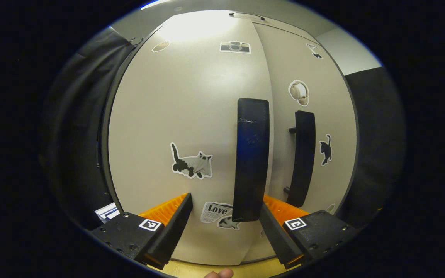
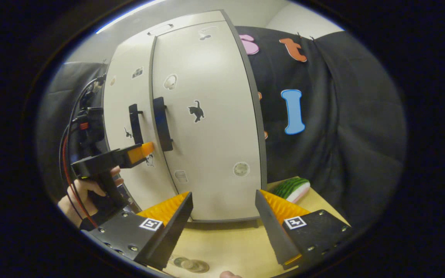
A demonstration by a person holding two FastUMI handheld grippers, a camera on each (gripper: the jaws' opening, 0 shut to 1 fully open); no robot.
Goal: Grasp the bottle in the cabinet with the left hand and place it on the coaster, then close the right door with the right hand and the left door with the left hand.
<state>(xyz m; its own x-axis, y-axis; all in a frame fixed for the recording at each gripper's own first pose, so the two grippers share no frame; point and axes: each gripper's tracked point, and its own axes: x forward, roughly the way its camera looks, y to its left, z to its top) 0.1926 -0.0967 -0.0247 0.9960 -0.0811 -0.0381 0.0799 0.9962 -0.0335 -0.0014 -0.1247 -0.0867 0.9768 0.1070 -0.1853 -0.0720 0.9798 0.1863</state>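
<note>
Left gripper view: left door (image 1: 184, 116) nearly flush.
Left gripper (image 1: 225, 216): wide open, empty, handle (image 1: 250, 158) at 12.
Push: press flat, not handle.
Right gripper (image 2: 224, 216): open, empty.

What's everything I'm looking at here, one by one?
Cabinet: one, pale grey, on the table, both doors look shut.
Handles: two, black, upright, either side of the door seam.
Stickers: several, mostly black and white, on both doors.
Table: one, light wood, under the cabinet.
Watermelon-slice toy: one, green and pink, on the table right of the cabinet.
Left gripper: open, at the left door's handle.
Right gripper: open, back from the right door.
Hand: one, holding the left gripper.
</note>
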